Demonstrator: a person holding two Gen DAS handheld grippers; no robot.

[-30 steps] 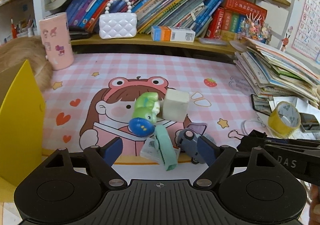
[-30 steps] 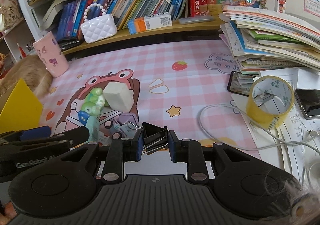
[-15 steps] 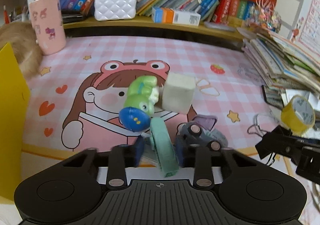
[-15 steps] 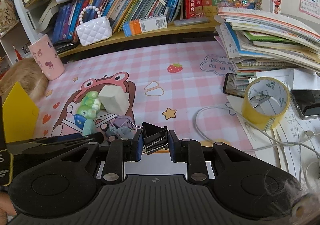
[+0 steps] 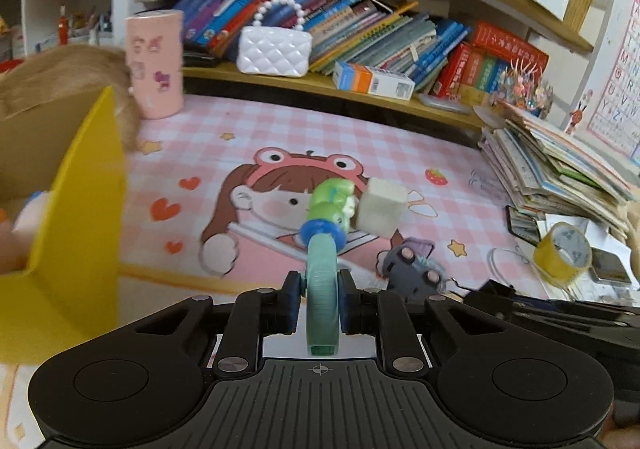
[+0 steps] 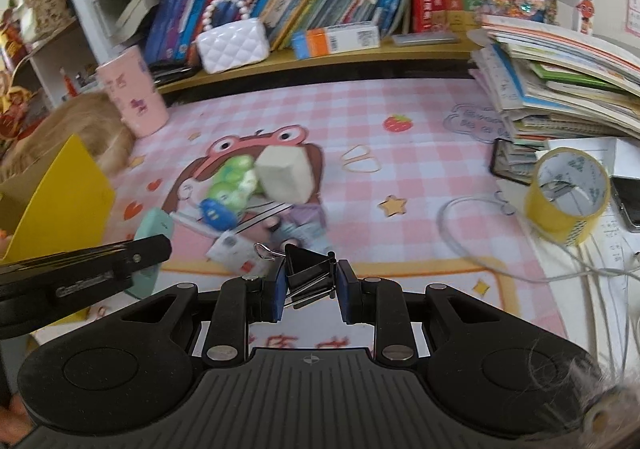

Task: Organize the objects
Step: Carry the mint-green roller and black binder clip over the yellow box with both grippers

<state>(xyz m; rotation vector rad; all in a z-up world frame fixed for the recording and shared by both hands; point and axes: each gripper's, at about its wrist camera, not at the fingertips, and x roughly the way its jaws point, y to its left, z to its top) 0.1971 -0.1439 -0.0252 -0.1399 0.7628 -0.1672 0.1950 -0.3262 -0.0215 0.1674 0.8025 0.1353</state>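
The left claw [image 5: 320, 301] is clamped on the slim mint-green plastic case [image 5: 322, 289], its long axis running straight out between the fingers, with the open yellow cardboard box [image 5: 80, 217] just to its left, while the right claw [image 6: 310, 289] pinches a black metal binder clip [image 6: 310, 275].

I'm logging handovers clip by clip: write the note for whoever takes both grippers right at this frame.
Left gripper: shut on the mint-green oblong item, lifted off the mat, next to the yellow box at left.
Right gripper: shut on the black binder clip, held above the mat's near edge.
On the pink mat: green frog toy, white cube, grey toy car, small card.
Done: two items picked up.
Left: probably drop both into the yellow box, then collect the rest.
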